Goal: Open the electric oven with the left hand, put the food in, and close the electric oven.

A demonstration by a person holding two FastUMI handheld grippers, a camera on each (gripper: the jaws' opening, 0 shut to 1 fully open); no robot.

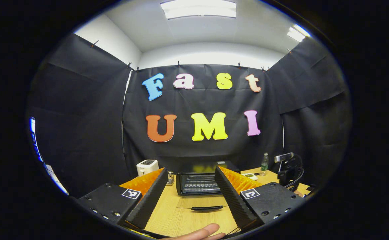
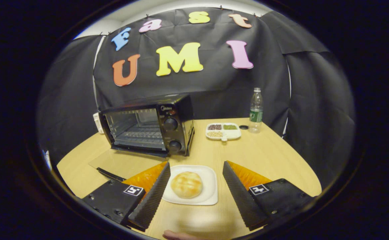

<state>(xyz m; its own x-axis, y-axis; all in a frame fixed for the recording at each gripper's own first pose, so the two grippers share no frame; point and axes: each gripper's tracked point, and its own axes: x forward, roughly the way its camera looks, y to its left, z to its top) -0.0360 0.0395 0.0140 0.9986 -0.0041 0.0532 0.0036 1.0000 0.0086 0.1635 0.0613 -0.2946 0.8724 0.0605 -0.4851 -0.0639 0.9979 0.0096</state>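
The black electric oven [image 1: 197, 183] stands at the back of the wooden table, its glass door [image 1: 201, 201] folded down flat with the handle [image 1: 207, 208] nearest me. My left gripper [image 1: 190, 170] hovers open in front of that door, holding nothing. In the right gripper view the oven [image 2: 147, 125] sits to the left with its door [image 2: 121, 163] lying open on the table. A round bun [image 2: 186, 184] rests on a white square plate [image 2: 211, 186]. My right gripper [image 2: 196, 164] is open, one finger on each side of the plate, not touching the bun.
A white toaster [image 1: 147, 166] and a small metal item [image 1: 170, 178] stand left of the oven. A water bottle [image 2: 256, 111] and a sectioned dish [image 2: 223, 131] sit at the back right. A black camera stand [image 1: 289, 170] occupies the right table edge. A person's finger [image 1: 201, 232] shows below.
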